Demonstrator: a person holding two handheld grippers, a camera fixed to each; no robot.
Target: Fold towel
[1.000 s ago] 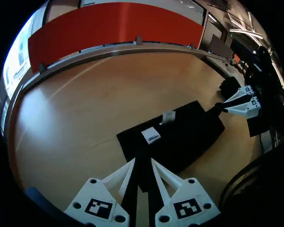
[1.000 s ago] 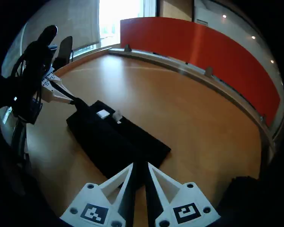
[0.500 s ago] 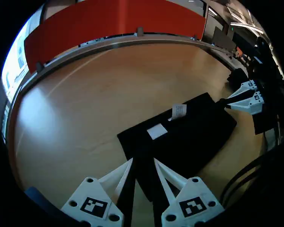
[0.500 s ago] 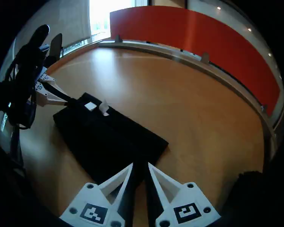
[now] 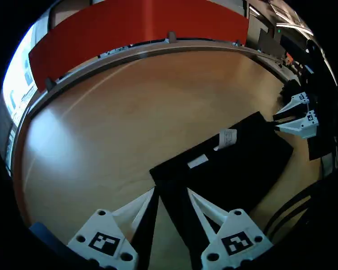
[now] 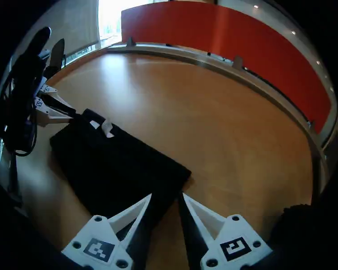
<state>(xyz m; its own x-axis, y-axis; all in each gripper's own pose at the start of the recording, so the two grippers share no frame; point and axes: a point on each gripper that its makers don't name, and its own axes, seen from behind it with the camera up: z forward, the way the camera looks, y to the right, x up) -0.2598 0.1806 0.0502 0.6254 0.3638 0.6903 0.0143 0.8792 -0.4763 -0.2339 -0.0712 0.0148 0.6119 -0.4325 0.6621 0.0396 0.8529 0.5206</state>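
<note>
Flat on table (image 5: 124,112), black towel (image 5: 241,166), left tongs (image 5: 171,195), right tongs (image 6: 166,198) parted at corners

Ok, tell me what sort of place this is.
Probably an office or meeting room: a large wooden table, a red divider panel along its far edge, and a bright window behind.

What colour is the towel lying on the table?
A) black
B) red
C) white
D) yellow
A: the towel spread on the wooden table is black, and just its little tag is white.
</note>
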